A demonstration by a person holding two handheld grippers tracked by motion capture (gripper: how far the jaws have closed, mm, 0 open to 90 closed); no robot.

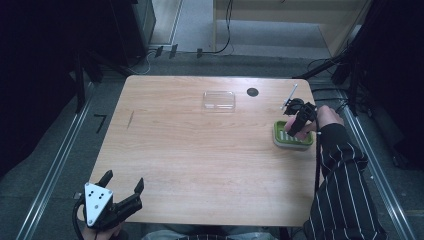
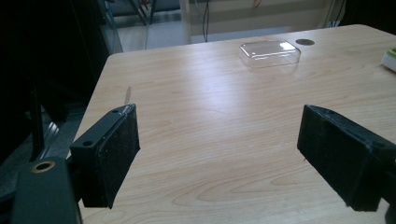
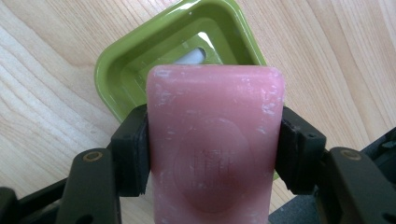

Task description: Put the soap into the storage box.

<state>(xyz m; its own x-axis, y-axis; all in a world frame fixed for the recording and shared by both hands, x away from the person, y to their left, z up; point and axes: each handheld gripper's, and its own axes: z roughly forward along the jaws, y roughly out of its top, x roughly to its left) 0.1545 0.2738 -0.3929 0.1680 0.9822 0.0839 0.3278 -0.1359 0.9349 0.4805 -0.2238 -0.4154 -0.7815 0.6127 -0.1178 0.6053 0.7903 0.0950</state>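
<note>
From above, I see my table (image 1: pixel 200 150) with 1 clear lid (image 1: pixel 219 100), 1 dark disc (image 1: pixel 252 92) and 1 white stick (image 1: pixel 289 97) near the far edge. My right gripper (image 1: pixel 296 126) hangs over 1 green dish (image 1: pixel 292 140) at the right edge. My left gripper (image 1: pixel 125 187) sits at the near left corner, jaws spread wide, holding nothing.

My left gripper view shows the lid (image 2: pixel 269 52) and disc (image 2: pixel 305 42) beyond my 2 parted jaws.

My right gripper view adds what the top camera blurs: 1 pink soap bar (image 3: pixel 215 140) clamped between both pads, just above the dish (image 3: pixel 121 74).
</note>
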